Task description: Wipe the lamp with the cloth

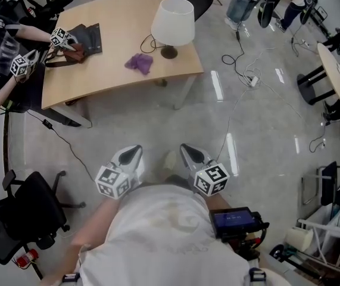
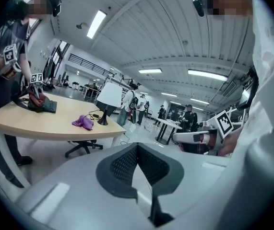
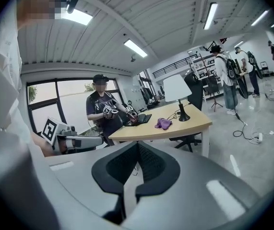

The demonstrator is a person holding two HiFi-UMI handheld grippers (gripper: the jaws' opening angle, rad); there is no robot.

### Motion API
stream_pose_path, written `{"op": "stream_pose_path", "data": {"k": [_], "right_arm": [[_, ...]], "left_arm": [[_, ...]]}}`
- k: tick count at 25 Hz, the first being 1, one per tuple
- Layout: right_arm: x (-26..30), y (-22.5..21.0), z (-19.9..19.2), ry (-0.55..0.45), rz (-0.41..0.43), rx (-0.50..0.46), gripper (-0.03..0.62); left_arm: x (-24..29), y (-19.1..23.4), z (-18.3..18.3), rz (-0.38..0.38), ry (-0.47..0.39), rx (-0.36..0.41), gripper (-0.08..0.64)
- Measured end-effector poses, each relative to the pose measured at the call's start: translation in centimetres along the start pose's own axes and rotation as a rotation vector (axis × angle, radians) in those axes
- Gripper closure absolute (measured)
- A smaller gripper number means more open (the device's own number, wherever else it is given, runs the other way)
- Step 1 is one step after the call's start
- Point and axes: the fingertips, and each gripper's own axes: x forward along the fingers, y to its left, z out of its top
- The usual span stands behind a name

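Purple cloth lay by lamp on worktop, ready for wiping; left tongs, right tongs hung closed, empty, apparently awaiting approach.

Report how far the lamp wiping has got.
Done: nothing visible. The cloth lies on the table beside the lamp, untouched. In hand: nothing; the left tongs and right tongs are shut and empty, held close to the person's body, away from the table. Left: approach the table, pick up the cloth, wipe the lamp.
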Motion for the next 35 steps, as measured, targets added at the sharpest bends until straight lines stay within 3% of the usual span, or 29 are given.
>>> {"op": "stream_pose_path", "data": {"k": [7,14,24,35], "right_arm": [[3.1,-2.7,2.7,-0.001,0.035,-0.001,0.580],[5.7,-7.1,5.1,-0.018,0.042,0.027,0.580],[8.6,-12.3,9.3,-0.029,0.110,0.004,0.580],[11.0,-13.9,10.3,-0.002,0.149,0.004,0.580]], "left_arm": [[3.2,2.3,2.4,0.039,-0.002,-0.015,0.558],[8.2,2.7,5.0,0.014,0.028,0.049,0.558],[15.0,3.7,8.3,0.048,0.035,0.070,0.558],[15.3,6.2,9.0,0.126,0.040,0.048,0.558]]}}
